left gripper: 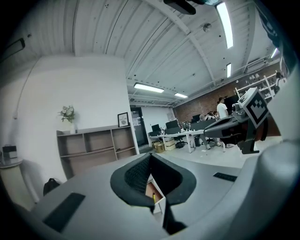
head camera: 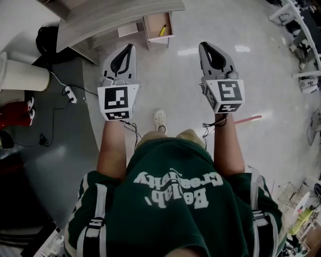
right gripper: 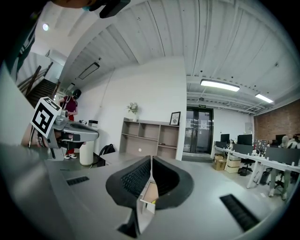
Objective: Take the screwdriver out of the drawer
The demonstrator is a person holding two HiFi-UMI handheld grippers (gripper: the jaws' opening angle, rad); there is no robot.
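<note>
A small wooden drawer (head camera: 156, 26) stands pulled open under the desk ahead, with a yellow-handled screwdriver (head camera: 163, 30) lying inside. My left gripper (head camera: 131, 46) and right gripper (head camera: 202, 45) are held side by side above the floor, pointing toward the drawer and well short of it. Both are shut and hold nothing. In the left gripper view the drawer (left gripper: 151, 189) and screwdriver (left gripper: 153, 196) show through the slit below the closed left gripper (left gripper: 150, 154). The right gripper view shows the drawer (right gripper: 148, 191) the same way below the closed right gripper (right gripper: 151, 158).
A grey wood-grain desk top (head camera: 115, 14) overhangs the drawer. At the left stand a white ribbed bin (head camera: 20, 75), a power strip with cable (head camera: 69, 94) and a black bag (head camera: 47, 37). A red strip (head camera: 247, 119) lies on the glossy floor; chairs (head camera: 306, 50) stand at the right.
</note>
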